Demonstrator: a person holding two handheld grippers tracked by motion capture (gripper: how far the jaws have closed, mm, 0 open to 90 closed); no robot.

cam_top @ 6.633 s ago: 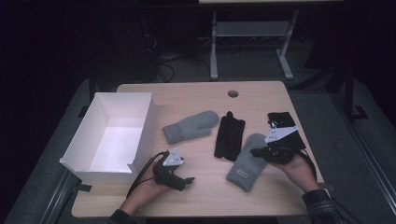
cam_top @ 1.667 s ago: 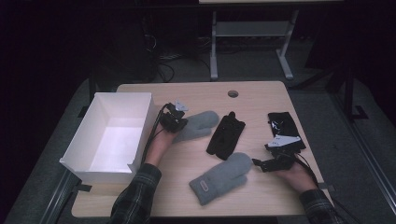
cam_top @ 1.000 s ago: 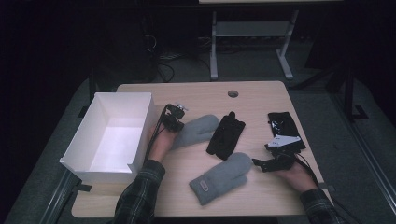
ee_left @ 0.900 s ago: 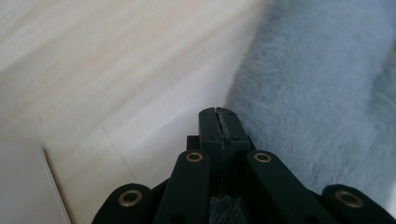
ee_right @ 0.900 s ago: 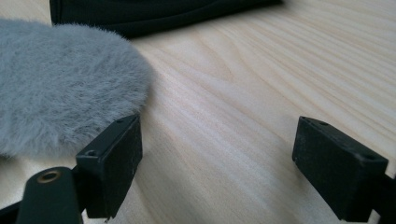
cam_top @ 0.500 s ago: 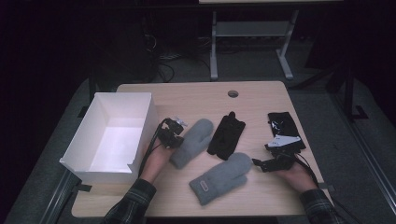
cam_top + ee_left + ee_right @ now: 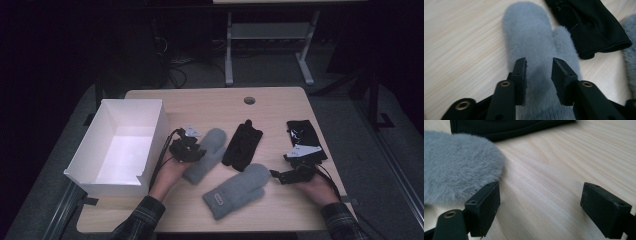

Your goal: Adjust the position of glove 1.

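A grey fuzzy mitten (image 7: 207,154) lies on the table right of the white box. My left gripper (image 7: 192,150) rests at its cuff end. In the left gripper view the jaws (image 7: 539,63) have just been opening and stand slightly apart over the mitten (image 7: 529,37), no longer pinching it. A second grey mitten (image 7: 238,190) lies nearer the front. My right gripper (image 7: 280,175) sits at its right end with jaws wide open (image 7: 549,195); the mitten's fur (image 7: 456,165) lies beside the left jaw.
A black glove (image 7: 243,142) lies between the two mittens, with a second black glove (image 7: 303,132) at the table's right. The white open box (image 7: 155,131) stands at the left edge. A round hole (image 7: 249,100) marks the table's far side.
My left gripper pulled the first grey mitten nearer to the front and turned it, then opened its jaws off it. The right gripper and the second mitten stayed put.
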